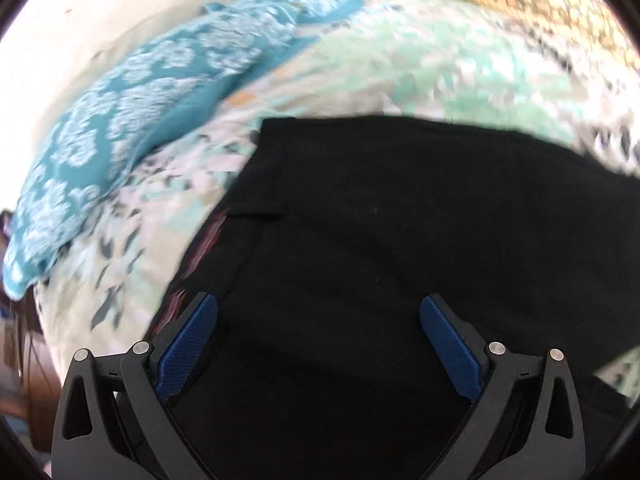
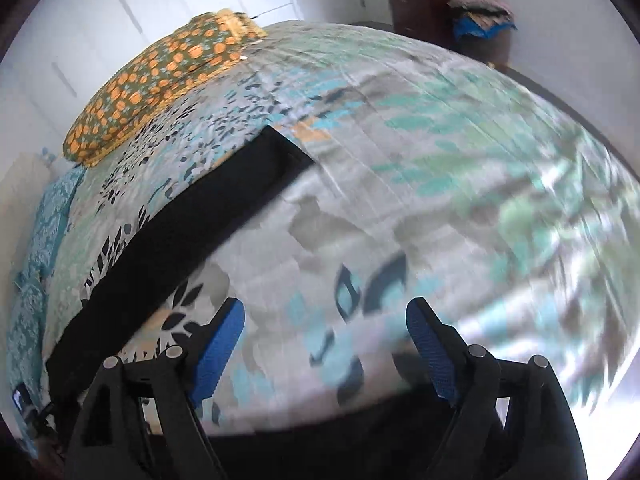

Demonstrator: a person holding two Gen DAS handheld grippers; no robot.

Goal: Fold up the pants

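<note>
No words can be read anywhere. The left gripper (image 1: 318,312) is wide open, with the black pants (image 1: 400,240) right under it on the bed (image 1: 360,72). The right gripper (image 2: 325,318) is wide open too, over bare sheet. There the pants (image 2: 180,232) lie off to the left. Only that view shows a cupboard (image 2: 424,8), upper right.

A floral bedsheet (image 2: 400,168) fills most of both views. A teal patterned pillow (image 1: 132,128) lies at upper left, an orange-spotted pillow (image 2: 160,80) nearby. A dark wooden cabinet (image 2: 424,12) stands top right beside piled cloth (image 2: 480,12).
</note>
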